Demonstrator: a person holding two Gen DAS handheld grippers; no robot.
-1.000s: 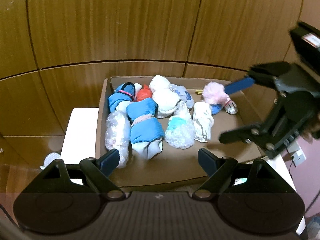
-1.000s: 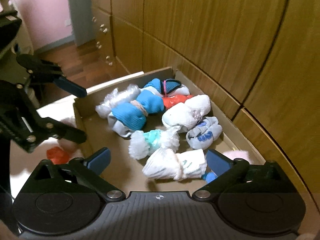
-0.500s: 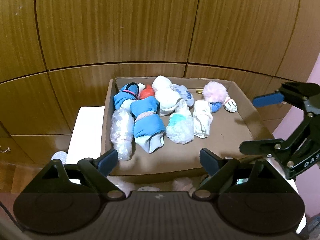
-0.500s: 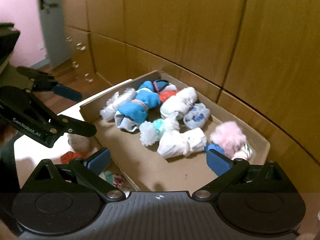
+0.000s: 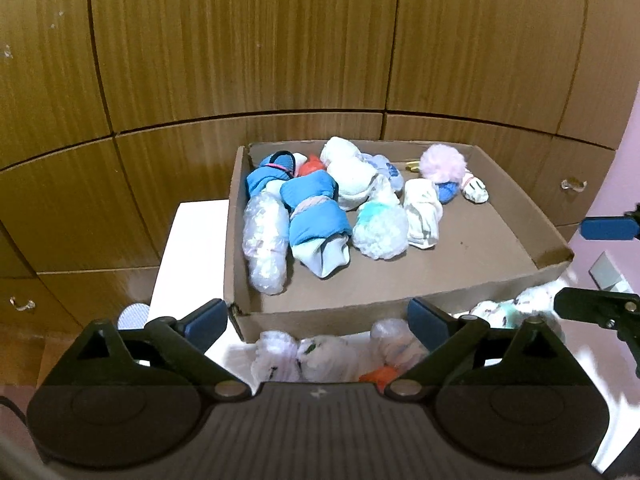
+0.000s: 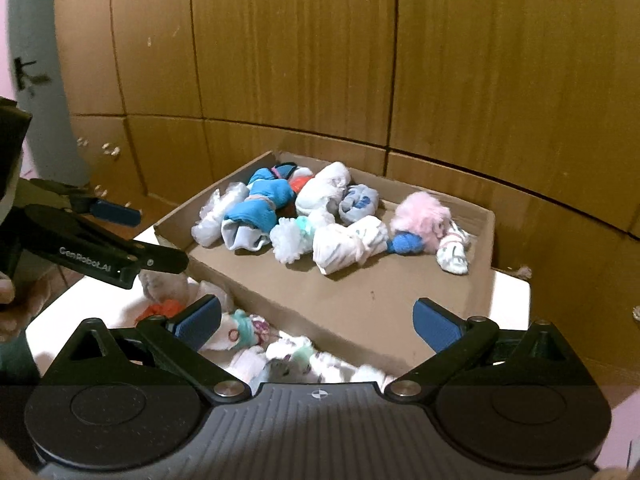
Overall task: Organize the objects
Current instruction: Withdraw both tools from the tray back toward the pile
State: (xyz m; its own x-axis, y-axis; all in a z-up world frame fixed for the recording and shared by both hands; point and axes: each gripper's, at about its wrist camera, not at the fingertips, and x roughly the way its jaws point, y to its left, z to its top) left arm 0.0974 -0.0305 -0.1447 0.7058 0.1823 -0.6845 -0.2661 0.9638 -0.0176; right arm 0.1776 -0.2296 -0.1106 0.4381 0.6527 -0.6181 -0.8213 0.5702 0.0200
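A shallow cardboard box (image 5: 460, 292) (image 6: 486, 236) on a white table holds several rolled sock bundles: a blue one (image 5: 316, 216) (image 6: 260, 204), a clear-wrapped one (image 5: 264, 248), a fluffy white-teal one (image 5: 380, 228) (image 6: 294, 236), a white one (image 5: 422, 218) (image 6: 348, 242) and a pink fluffy one (image 5: 442, 164) (image 6: 420, 218). More loose socks (image 5: 320, 356) (image 6: 280, 356) lie on the table in front of the box. My left gripper (image 5: 318, 320) (image 6: 152, 240) is open and empty above them. My right gripper (image 6: 318, 322) (image 5: 592, 268) is open and empty, near the box's front edge.
Wooden cabinet doors (image 5: 240, 60) stand right behind the box. The white table (image 5: 192, 248) reaches left of the box. An orange sock (image 6: 160, 309) lies among the loose ones. A pink wall (image 5: 628, 184) is at the right.
Both grippers have drawn back from over the box toward the table's near side, staying open. The loose socks in front of the box have come into view.
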